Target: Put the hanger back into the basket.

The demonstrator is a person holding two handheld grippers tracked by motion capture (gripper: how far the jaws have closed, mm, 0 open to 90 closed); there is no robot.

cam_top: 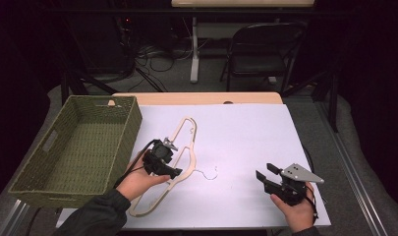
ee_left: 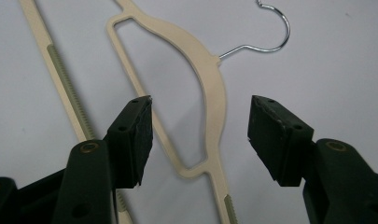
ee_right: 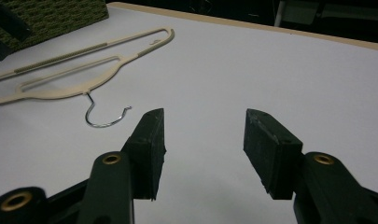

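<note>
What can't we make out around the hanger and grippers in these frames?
- Hanger: middle hidden by left gripper in the high view; ends cut off by frame edges in the left gripper view.
- Basket: cropped at the top-left corner of the right gripper view.
- Right gripper: jaws small, dark.

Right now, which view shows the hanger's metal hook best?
The left gripper view: the hook is close and sharp, joined to the hanger. The right gripper view shows it smaller, lying on the table. The high view shows a faint thin wire.

L gripper (ee_left: 199,135) jaws wide; R gripper (ee_right: 203,151) jaws wide, low.
</note>
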